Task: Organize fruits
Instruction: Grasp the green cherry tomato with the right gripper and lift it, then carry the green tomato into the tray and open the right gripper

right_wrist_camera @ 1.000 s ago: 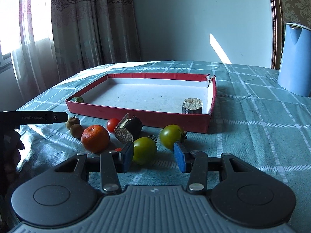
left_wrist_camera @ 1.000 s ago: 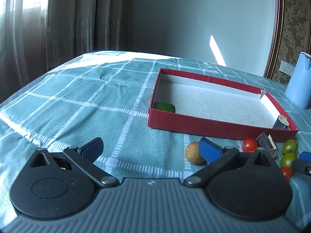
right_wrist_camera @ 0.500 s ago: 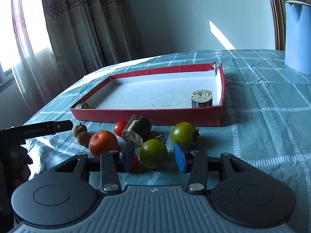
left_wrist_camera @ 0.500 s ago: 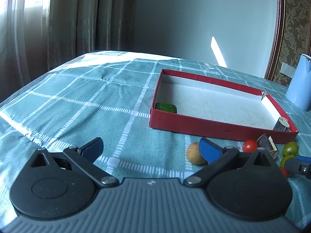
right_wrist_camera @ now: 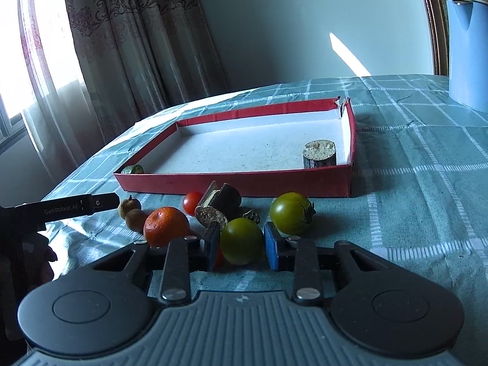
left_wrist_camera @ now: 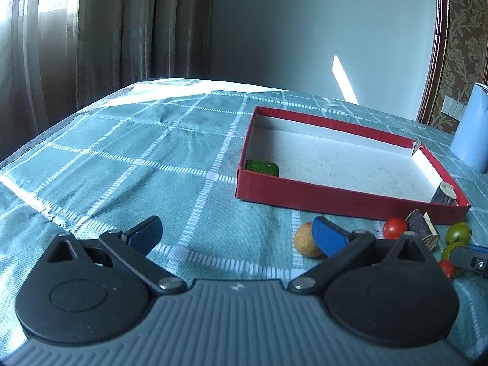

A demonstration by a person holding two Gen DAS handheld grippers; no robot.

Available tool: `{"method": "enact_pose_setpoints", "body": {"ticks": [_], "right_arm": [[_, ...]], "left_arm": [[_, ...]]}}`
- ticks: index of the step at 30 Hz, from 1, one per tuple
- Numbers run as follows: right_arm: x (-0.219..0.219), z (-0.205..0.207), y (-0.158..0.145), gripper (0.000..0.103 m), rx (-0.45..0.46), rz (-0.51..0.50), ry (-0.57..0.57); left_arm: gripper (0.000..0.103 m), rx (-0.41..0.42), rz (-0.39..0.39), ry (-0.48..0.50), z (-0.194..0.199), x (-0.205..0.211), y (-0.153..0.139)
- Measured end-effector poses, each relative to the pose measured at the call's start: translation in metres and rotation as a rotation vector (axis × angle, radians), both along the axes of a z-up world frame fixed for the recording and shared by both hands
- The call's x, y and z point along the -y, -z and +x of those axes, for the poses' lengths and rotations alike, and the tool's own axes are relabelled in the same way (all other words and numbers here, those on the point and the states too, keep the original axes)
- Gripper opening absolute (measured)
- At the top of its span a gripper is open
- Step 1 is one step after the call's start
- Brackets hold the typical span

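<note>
My right gripper (right_wrist_camera: 242,248) is closing on a green tomato (right_wrist_camera: 242,239), and both blue pads touch its sides. Around it on the cloth lie a second green tomato (right_wrist_camera: 291,213), an orange (right_wrist_camera: 166,225), a red cherry tomato (right_wrist_camera: 192,202), dark cut pieces (right_wrist_camera: 218,207) and two small brown fruits (right_wrist_camera: 134,213). Behind them, the red box (right_wrist_camera: 231,184) holds a dark cut cylinder (right_wrist_camera: 319,154) and a green piece (right_wrist_camera: 132,170). My left gripper (left_wrist_camera: 236,228) is open over bare cloth, with a tan round fruit (left_wrist_camera: 305,241) just outside its right finger.
A light blue kettle (right_wrist_camera: 468,52) stands at the back right of the table. The teal checked tablecloth (left_wrist_camera: 137,167) stretches left of the box. Curtains hang behind the table's far left edge. A hand shows at the left edge of the right wrist view.
The right gripper's jaws have drawn in onto the green tomato, and its view has rolled slightly. The left gripper has stayed in place, still open.
</note>
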State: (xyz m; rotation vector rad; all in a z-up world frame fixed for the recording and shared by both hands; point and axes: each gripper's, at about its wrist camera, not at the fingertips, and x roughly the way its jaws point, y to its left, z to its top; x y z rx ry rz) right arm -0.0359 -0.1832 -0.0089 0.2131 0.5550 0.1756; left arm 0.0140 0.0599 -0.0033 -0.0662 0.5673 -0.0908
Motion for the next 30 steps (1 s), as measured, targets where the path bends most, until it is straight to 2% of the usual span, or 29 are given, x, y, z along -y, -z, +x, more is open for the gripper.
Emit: {"method": "enact_pose_setpoints", "body": {"ticks": [6,14,23,30], "right_arm": [[-0.008,-0.006,-0.003,0.03,0.037,-0.057,0.007],[-0.024,-0.024,-0.011,0.03,0.137,-0.179,-0.001],[-0.024,-0.028,-0.018,0.03,0.196,-0.201,0.02],[-0.012,-0.002,-0.041,0.03,0.237,-0.215,0.057]], "left_arm": [[0.103,0.002,-0.002,-0.002,0.0,0.0,0.0],[0.103,0.003,-0.006,-0.002,-0.001,0.0,0.0],[0.103,0.008,-0.004,-0.008,-0.002,0.0,0.0],[0.103,0.005,0.005,-0.012,-0.001,0.001,0.0]]}}
